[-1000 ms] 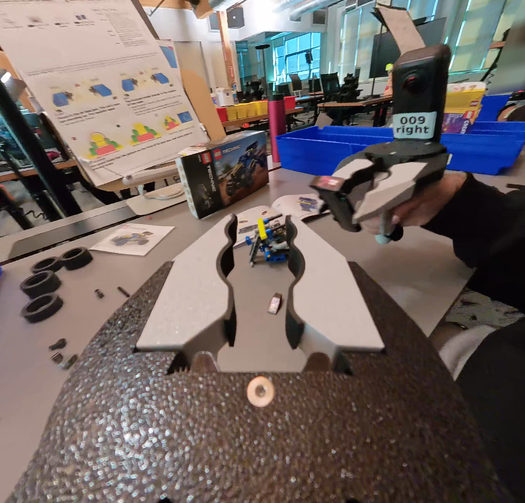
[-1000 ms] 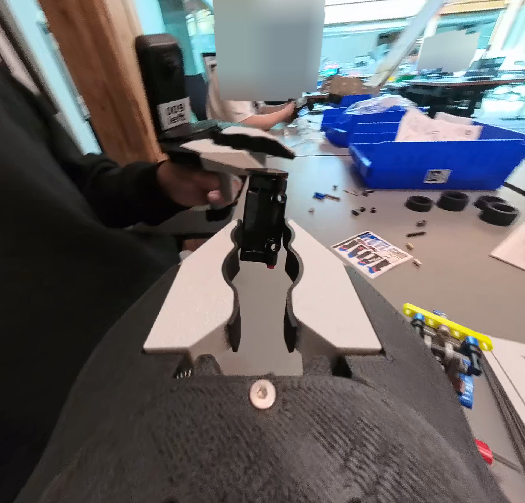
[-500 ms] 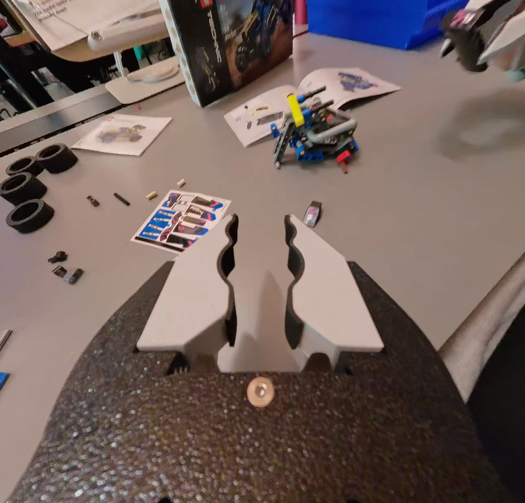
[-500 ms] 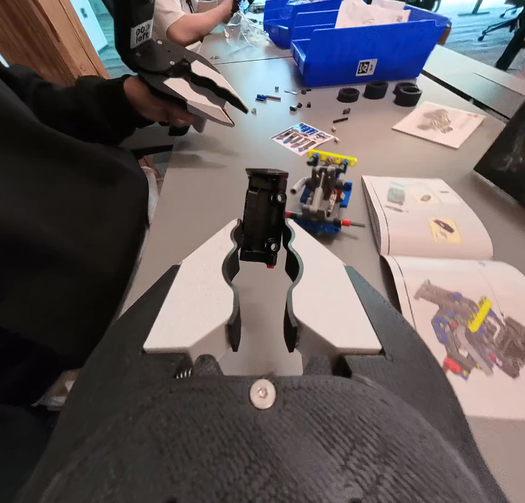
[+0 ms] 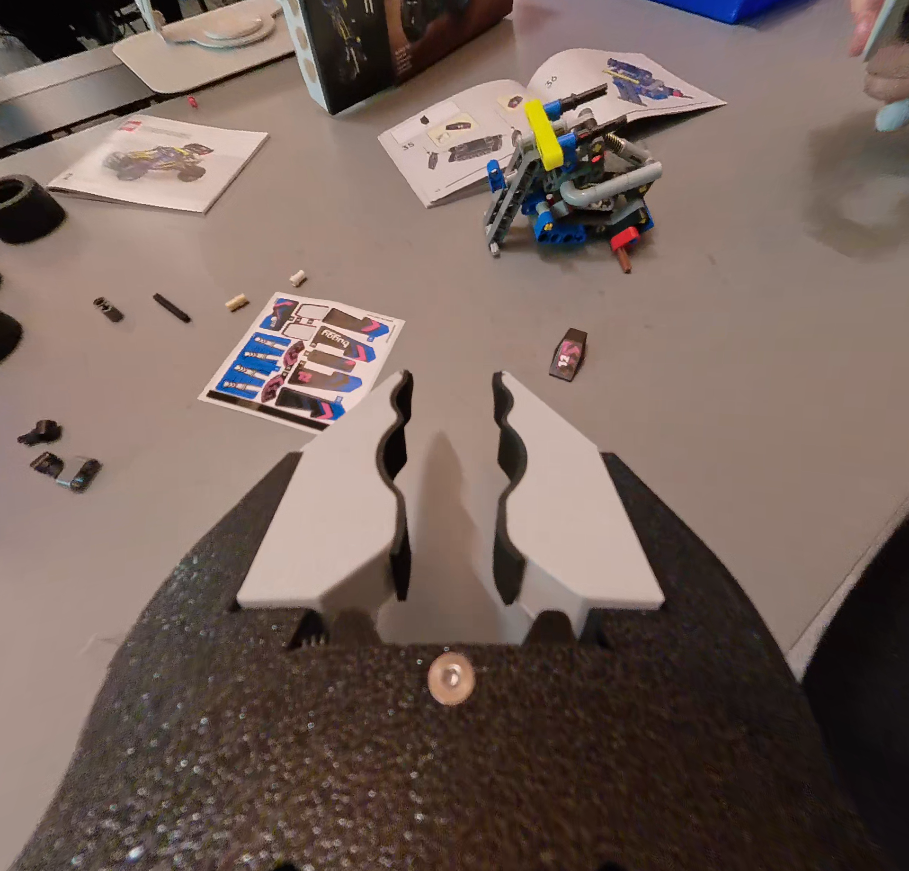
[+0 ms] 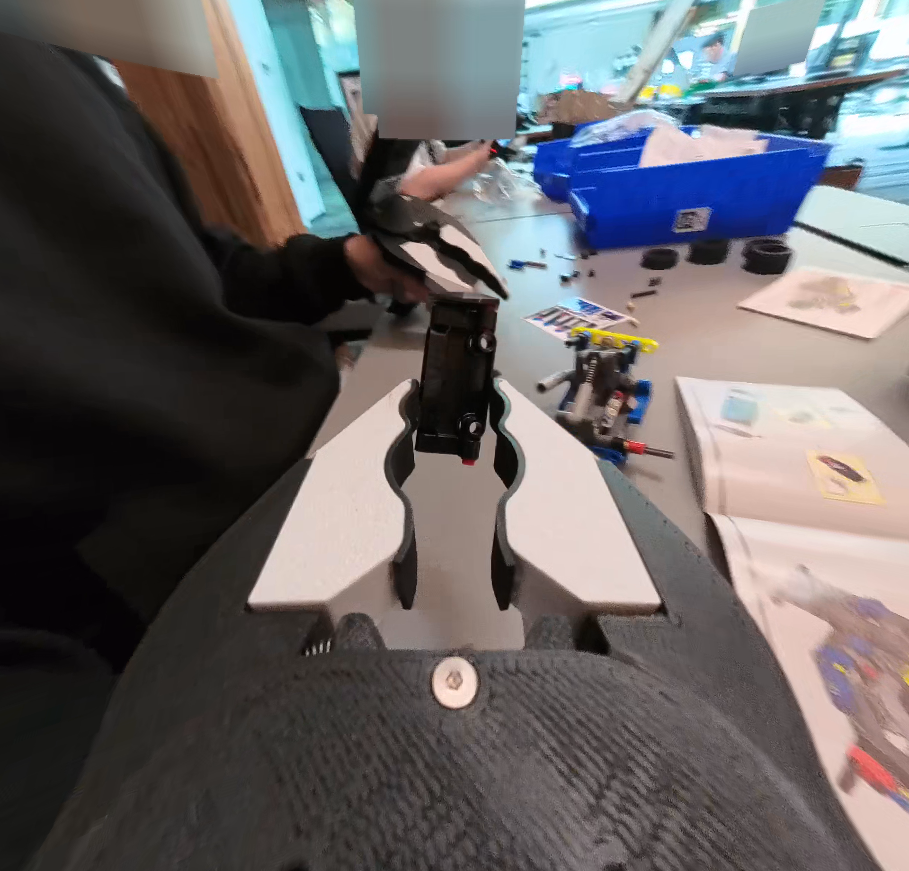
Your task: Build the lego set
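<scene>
Grey table (image 5: 738, 404), blue bin (image 6: 688, 198)

We see letters on the tall black cardboard box (image 5: 393, 25) at the table's far edge, and numbers on the open white paper booklet (image 5: 467, 134), the blue-and-black sticker sheet (image 5: 305, 360) and the small black wedge brick (image 5: 568, 355).

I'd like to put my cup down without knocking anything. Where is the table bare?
Bare grey table lies right of the small black piece, toward the edge, and between the sticker sheet and the half-built model. The left side is crowded with tyres, small parts and booklets.
</scene>
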Demonstrator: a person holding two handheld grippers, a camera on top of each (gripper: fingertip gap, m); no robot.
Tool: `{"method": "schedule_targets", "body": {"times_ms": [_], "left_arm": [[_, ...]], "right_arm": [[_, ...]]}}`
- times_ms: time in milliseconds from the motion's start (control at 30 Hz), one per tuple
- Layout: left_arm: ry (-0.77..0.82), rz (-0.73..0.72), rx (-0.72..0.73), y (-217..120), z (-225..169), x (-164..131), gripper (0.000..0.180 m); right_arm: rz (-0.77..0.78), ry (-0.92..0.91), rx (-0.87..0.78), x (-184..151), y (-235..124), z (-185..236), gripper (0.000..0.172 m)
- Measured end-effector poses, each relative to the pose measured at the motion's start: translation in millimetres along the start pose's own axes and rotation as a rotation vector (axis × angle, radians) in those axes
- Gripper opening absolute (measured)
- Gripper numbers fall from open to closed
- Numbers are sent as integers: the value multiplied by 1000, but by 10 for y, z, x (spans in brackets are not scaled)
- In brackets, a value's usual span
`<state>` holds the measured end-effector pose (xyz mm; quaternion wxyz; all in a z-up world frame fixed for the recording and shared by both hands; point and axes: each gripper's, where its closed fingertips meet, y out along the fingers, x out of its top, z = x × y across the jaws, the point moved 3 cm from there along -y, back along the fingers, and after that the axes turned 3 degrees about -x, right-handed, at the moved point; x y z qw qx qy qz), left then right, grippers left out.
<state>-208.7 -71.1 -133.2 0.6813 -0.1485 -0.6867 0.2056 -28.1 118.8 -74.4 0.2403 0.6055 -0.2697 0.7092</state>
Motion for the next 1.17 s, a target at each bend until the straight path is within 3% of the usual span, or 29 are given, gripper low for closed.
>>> {"method": "schedule_targets", "body": {"times_ms": [267, 367, 533, 767, 1167], "left_arm": [[36, -31, -16, 116, 7, 107, 24], [-5, -31, -33, 150, 39, 124, 24], [-25, -18, -23, 177, 66, 119, 23], [5, -23, -30, 171, 28, 126, 22], [35, 3, -125, 194, -88, 101, 19]], "right_arm": [[-260, 136, 36, 113, -104, 25, 25], [-124, 133, -160, 16, -119, -120, 25], [39, 114, -226, -2, -56, -79, 25], [-17, 237, -141, -107, -12, -92, 25], [-10, 148, -95, -97, 44, 48, 25]]}}
